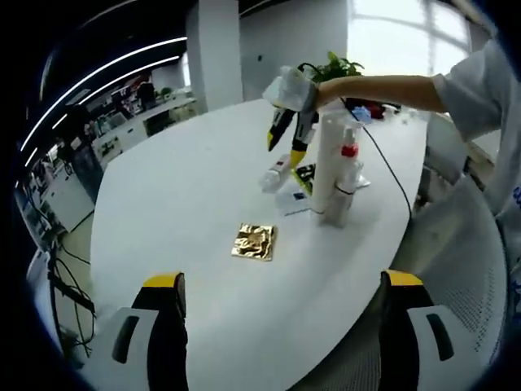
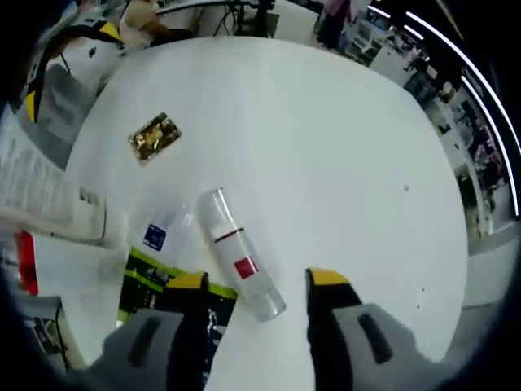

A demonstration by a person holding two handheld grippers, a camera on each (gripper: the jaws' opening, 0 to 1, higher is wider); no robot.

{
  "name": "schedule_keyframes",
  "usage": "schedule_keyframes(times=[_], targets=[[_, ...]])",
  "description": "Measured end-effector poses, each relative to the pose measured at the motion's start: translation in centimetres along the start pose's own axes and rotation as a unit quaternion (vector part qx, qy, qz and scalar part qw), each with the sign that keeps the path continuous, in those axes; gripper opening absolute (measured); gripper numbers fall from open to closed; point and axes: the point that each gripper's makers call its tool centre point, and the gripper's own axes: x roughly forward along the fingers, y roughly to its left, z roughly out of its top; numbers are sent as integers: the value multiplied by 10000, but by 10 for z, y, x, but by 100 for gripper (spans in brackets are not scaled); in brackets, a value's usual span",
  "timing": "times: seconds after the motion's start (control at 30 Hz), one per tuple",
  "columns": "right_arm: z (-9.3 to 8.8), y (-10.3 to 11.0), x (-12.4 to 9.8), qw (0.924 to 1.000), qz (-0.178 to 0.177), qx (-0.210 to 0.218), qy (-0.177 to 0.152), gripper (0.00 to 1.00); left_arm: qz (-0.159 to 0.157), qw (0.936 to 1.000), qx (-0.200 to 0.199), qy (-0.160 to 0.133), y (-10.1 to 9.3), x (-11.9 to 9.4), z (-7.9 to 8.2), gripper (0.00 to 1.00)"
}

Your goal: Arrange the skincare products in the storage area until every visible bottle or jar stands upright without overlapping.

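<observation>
A clear bottle with a red label (image 2: 234, 251) lies on its side on the white table (image 2: 326, 138). My right gripper (image 2: 257, 281) hangs open just above it, one jaw on each side of its near end. In the left gripper view that same bottle (image 1: 275, 173) lies under the right gripper (image 1: 285, 151), which a gloved hand holds. A tall white bottle (image 1: 329, 163) and a smaller red-capped bottle (image 1: 345, 186) stand upright side by side. My left gripper (image 1: 281, 285) is open and holds nothing, low over the near table, far from the bottles.
A gold foil sachet (image 1: 254, 242) lies flat mid-table. A blue-and-white sachet (image 2: 155, 235) and a green-and-black packet (image 2: 159, 281) lie beside the fallen bottle. A black cable (image 1: 389, 167) crosses the table behind the bottles. A person's sleeve (image 1: 480, 90) is at the right.
</observation>
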Motion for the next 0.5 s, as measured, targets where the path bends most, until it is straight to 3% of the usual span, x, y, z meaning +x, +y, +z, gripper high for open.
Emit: schedule_keyframes(times=[0.33,0.5], targets=[[-2,12,21,9982,586,-103,96,32,4,9999,-124,49,1,0,-4,97],[-3,21,26,9956,885,-201,215,28,-21,9999,-136,89,1,2,-4,96]])
